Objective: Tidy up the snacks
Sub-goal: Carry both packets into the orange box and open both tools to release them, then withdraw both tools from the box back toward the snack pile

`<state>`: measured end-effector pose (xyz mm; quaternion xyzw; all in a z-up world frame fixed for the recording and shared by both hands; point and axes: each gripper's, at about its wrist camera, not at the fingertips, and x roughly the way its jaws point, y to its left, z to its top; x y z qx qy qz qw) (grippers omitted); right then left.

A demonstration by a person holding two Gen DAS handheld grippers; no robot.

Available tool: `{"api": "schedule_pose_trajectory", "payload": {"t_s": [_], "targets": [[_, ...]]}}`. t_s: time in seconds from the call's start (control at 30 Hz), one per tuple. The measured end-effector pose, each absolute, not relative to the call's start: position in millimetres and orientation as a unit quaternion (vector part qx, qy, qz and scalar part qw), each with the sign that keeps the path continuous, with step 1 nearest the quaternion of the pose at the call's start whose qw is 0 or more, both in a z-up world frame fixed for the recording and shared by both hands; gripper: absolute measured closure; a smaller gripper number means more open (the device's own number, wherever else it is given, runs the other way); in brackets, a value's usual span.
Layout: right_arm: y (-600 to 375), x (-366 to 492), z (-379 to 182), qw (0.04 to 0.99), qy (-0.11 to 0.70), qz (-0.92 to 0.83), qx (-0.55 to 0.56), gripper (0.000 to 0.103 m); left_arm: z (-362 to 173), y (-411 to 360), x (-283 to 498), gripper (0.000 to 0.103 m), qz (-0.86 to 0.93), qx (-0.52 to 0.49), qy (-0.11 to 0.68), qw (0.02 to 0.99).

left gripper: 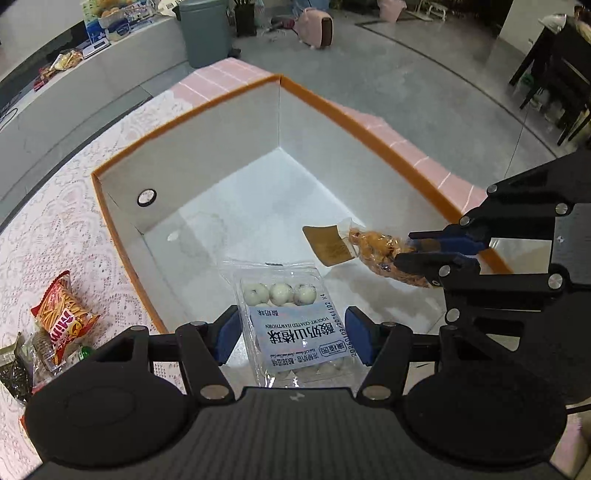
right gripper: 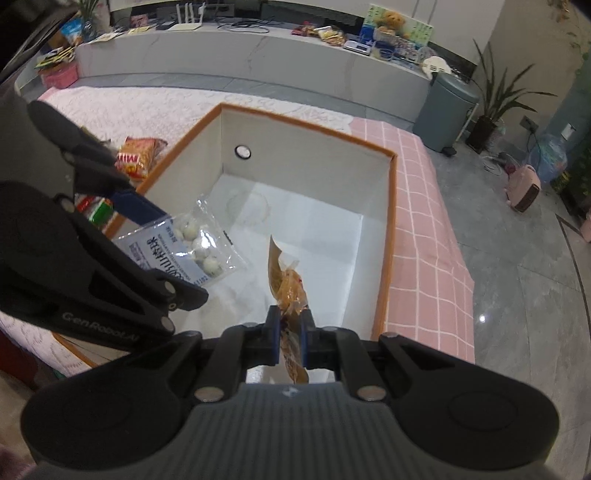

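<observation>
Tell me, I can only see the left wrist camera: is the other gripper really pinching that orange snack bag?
Observer: Yes. Seen head-on, the right gripper has both pads pressed on the orange snack bag, over the box and beside the hawthorn ball pack.
Operator: Is there a toy anywhere?
Observer: A teddy bear sits on the long counter.
Operator: Any plants?
Observer: A potted plant stands beside the grey bin.
</observation>
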<state>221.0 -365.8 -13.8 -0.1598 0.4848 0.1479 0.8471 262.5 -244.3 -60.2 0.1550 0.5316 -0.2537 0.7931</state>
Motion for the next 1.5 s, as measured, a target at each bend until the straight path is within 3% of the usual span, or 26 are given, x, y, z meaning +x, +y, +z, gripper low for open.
{"api": "schedule_pose_trajectory", "payload": {"t_s": [0.5, 1.03, 1.1, 1.2, 1.37, 1.5], "targets": [[-366, 227, -46, 0.811, 0.535, 0.187, -0.148, 0.096, -93, -260, 270, 0.031, -0.261, 0.223, 0.578, 0.74], [-357, 227, -51, 0.79, 0.564, 0.199, -0.132, 0.09, -68, -252, 253, 0.028, -0.25, 0.235, 0.539, 0.769], [-355, 226, -50, 0.788, 0.568, 0.198, -0.132, 0.084, -60, -250, 250, 0.028, -0.25, 0.229, 0.533, 0.775], [-353, 226, -46, 0.789, 0.569, 0.192, -0.13, 0.067, -46, -241, 244, 0.028, -0.248, 0.218, 0.521, 0.787], [-351, 216, -25, 0.817, 0.536, 0.175, -0.116, 0.061, -22, -213, 230, 0.028, -0.243, 0.164, 0.484, 0.825], [-343, 195, 1, 0.868, 0.463, 0.135, -0.119, 0.057, -2, -182, 214, 0.028, -0.218, 0.125, 0.426, 0.869]]}}
